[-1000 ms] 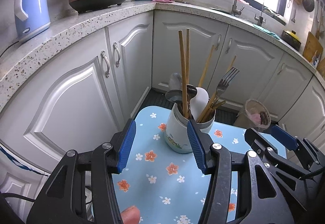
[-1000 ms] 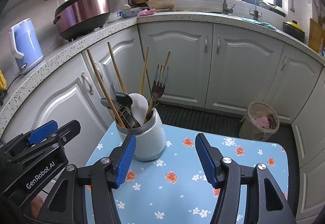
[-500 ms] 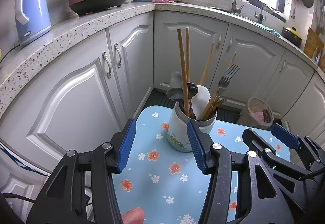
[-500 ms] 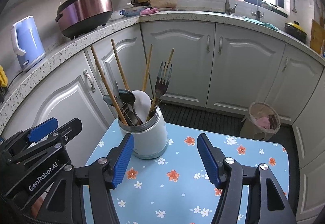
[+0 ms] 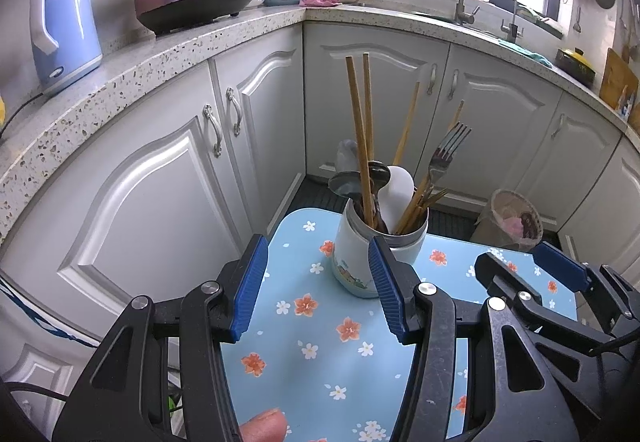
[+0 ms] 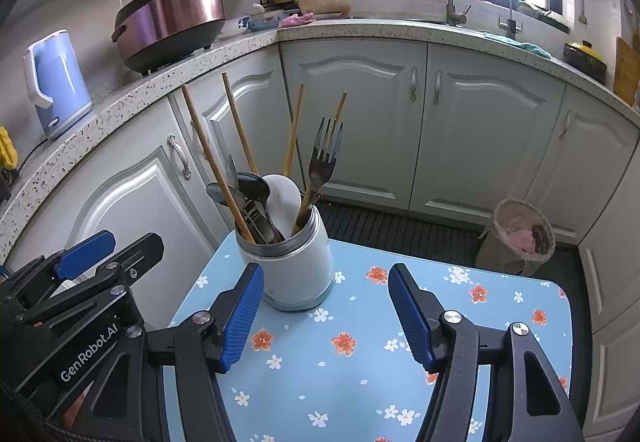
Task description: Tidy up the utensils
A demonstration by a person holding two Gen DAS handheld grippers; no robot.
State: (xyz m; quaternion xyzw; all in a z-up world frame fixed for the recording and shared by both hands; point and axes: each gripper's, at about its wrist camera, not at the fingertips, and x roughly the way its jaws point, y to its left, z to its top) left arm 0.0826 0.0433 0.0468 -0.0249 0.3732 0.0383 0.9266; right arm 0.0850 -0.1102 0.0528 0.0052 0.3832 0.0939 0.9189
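Both grippers, left (image 5: 318,284) and right (image 6: 326,316), I hold spread and empty above the table (image 6: 500,326). Holder (image 6: 294,268) stands upright at the far left of the floral top, touching neither gripper. Chopsticks (image 6: 208,149), fork (image 6: 322,161) and spoons (image 6: 254,187) stand inside it.

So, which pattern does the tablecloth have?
The tablecloth is light blue with orange and white flowers; the right wrist view shows it best.
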